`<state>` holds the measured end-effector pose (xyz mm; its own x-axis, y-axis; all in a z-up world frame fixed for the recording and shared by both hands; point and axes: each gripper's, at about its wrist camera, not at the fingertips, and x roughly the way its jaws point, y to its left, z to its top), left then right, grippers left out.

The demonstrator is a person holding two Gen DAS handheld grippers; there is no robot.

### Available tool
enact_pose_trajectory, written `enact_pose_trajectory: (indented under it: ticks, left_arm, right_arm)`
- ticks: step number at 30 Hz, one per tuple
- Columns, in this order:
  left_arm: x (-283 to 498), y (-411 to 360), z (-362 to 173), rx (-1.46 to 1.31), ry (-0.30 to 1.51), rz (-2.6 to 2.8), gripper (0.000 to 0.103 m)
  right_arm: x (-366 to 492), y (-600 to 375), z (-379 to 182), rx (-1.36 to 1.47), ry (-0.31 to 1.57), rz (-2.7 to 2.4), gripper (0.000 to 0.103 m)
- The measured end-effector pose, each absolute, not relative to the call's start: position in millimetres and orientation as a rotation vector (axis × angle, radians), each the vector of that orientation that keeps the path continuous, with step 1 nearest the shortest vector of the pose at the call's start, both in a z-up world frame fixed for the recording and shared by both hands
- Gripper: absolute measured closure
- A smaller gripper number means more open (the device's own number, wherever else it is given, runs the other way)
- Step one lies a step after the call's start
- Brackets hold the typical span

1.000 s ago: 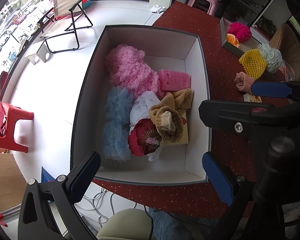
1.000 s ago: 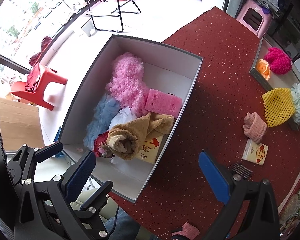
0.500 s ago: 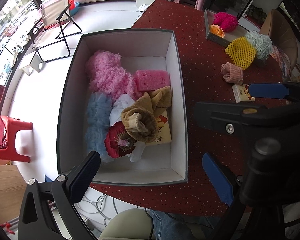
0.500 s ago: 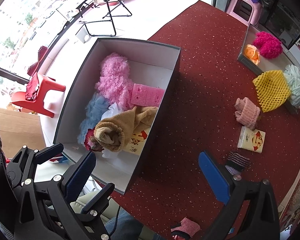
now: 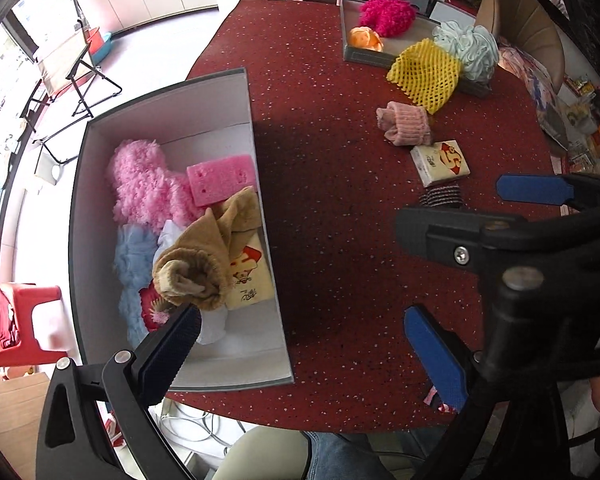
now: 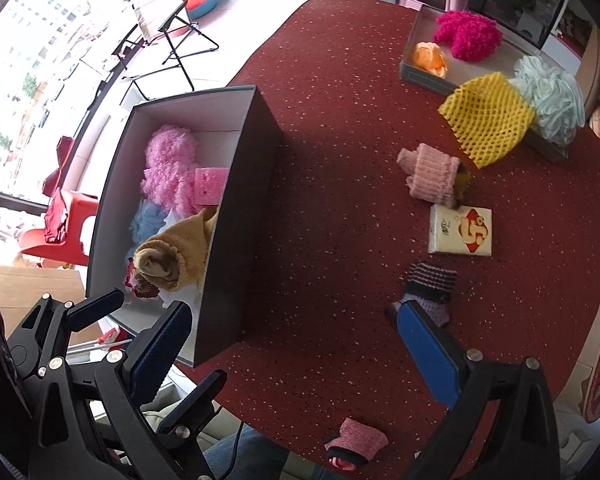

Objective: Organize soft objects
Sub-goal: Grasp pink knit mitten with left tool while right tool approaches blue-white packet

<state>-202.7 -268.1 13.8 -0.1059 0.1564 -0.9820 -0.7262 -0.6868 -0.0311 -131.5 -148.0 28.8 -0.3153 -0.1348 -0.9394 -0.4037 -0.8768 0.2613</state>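
Note:
A dark box (image 5: 274, 292) (image 6: 240, 216) with white inner walls stands at the left of the red table. It holds a pink fluffy item (image 5: 144, 184), a pink sponge (image 5: 220, 178), a blue fluffy item (image 5: 134, 264), a tan sock (image 5: 204, 256) (image 6: 172, 252) and a tissue pack (image 5: 250, 280). On the table lie a pink sock (image 6: 430, 174), a tissue pack (image 6: 460, 230), a striped sock (image 6: 430, 286) and a yellow net (image 6: 486, 118). My left gripper (image 5: 304, 352) is open and empty above the box's near right corner. My right gripper (image 6: 296, 348) is open and empty, its right finger (image 6: 428, 352) near the striped sock.
A shallow tray (image 6: 410, 70) at the far right holds a magenta fluffy item (image 6: 466, 36) and an orange flower (image 6: 430, 58); a pale blue bath puff (image 6: 550, 96) rests on its near end. A red-pink sock (image 6: 354, 444) lies at the table's near edge. Chairs stand on the floor at left.
Both grippers have moved to the right, away from over the box and toward the loose items on the table. Both stay open and empty.

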Motion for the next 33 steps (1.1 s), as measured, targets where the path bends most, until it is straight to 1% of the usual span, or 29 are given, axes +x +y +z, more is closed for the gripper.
enact_pose_trajectory:
  ticks: [6,15,20,24,29,33]
  left_arm:
    - [-191,-246,14,-1.55,0.656,1.802,0.001]
    - [-179,-199,-8,-1.582,0.706,1.741,0.001]
    - [-194,-153,-27,-1.636,0.655,1.711,0.001]
    - [-210,-106,-37,-1.609,0.671,1.768,0.001]
    - [-233,-50,-61,-1.638,0.656,1.792,0.001]
    - [-238,-20,-91,-1.656,0.715,1.786,0.001]
  right_arm:
    - [-78,-107,8,-1.646,0.843,2.204,0.0]
    - [24,-59,-59,-1.603,1.092,1.89,0.0]
    - [50,-50,-76,-1.581,1.145,1.84,0.0]
    - [62,-47,-88,-1.59,1.176,1.819,0.0]
    - [73,-43,-101,-1.611,1.199,1.792,0.0]
    - [93,-36,-106,-1.585,1.196,1.79,0.0]
